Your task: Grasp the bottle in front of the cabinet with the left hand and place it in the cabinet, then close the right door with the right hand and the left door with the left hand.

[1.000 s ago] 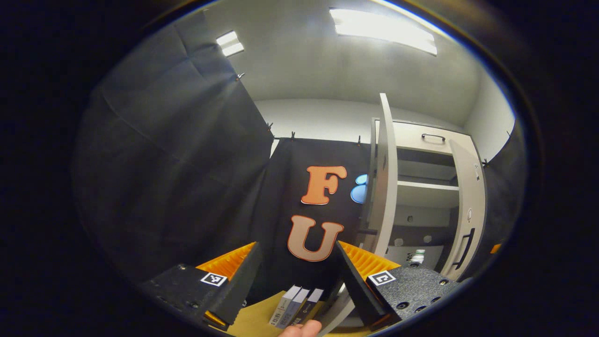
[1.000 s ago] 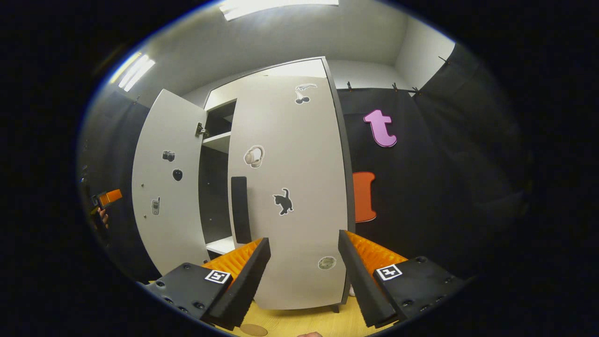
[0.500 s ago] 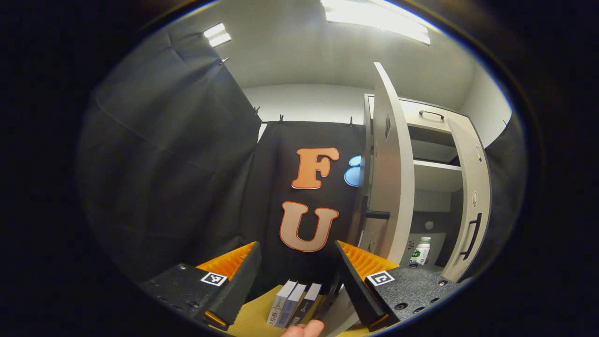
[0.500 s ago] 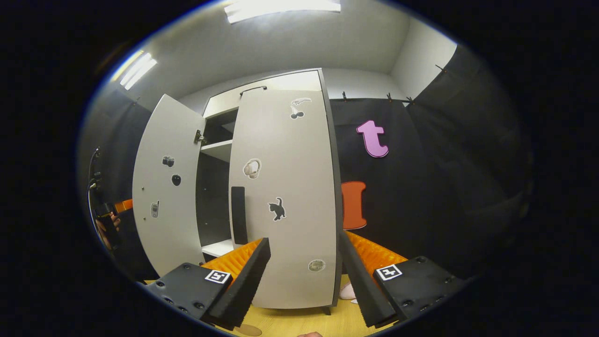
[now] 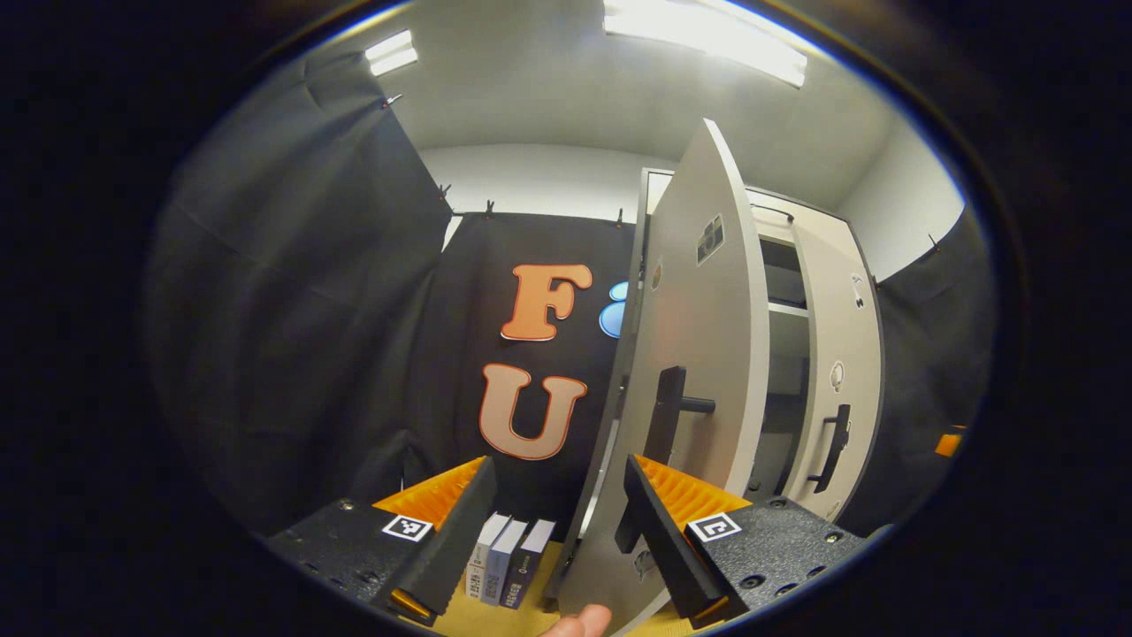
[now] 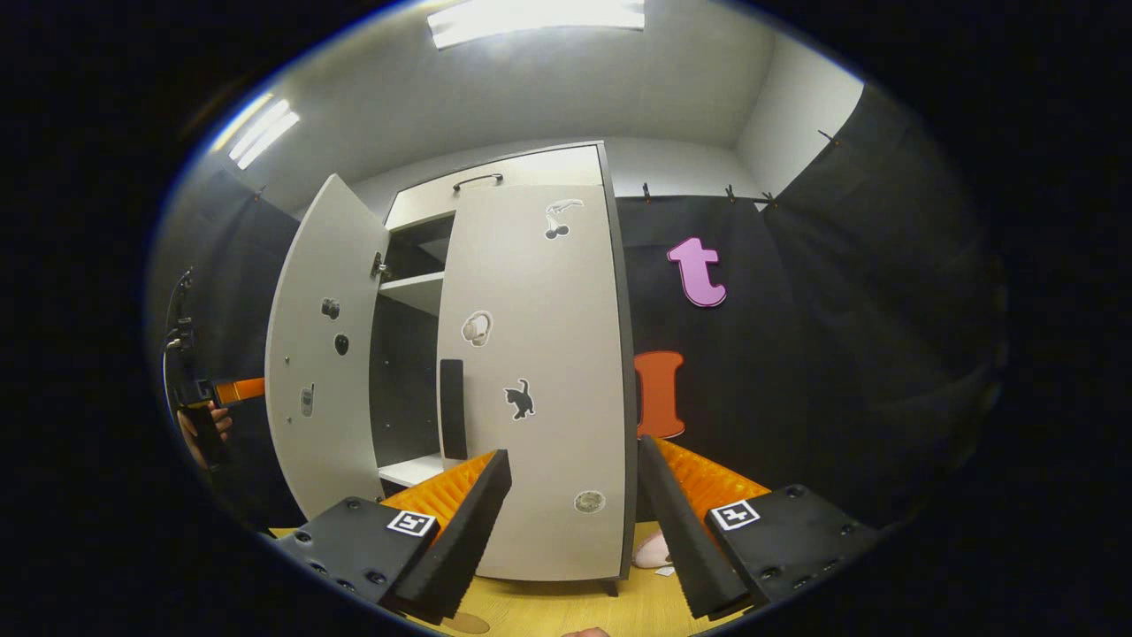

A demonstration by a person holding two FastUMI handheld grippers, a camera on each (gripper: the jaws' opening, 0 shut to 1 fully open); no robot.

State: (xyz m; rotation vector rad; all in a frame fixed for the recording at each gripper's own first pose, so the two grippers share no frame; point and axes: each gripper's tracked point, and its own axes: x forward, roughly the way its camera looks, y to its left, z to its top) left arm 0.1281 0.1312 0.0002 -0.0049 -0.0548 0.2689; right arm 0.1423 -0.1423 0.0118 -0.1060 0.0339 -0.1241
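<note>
The grey cabinet (image 6: 495, 181) stands on the yellow table (image 6: 566, 610). Its right door (image 6: 531, 380), with stickers and a black handle (image 6: 452, 407), is almost shut. The left door (image 5: 699, 354) stands partly open, its outer face and black handle (image 5: 668, 416) turned toward my left gripper (image 5: 557, 464). That gripper is open, its right finger (image 5: 659, 522) close beside the door's handle; I cannot tell whether they touch. My right gripper (image 6: 573, 449) is open, a little back from the right door. The left door hides the bottle.
Three books (image 5: 508, 562) stand upright on the table left of the cabinet. A small pink object (image 6: 653, 550) lies by the cabinet's right foot. A hand (image 6: 199, 425) holds the left gripper beyond the left door (image 6: 323, 380). Black cloth walls close in both sides.
The left gripper has come round to the left door's outer face, and the door has swung a little toward shut, covering the bottle. The right gripper has drawn back from the right door.
</note>
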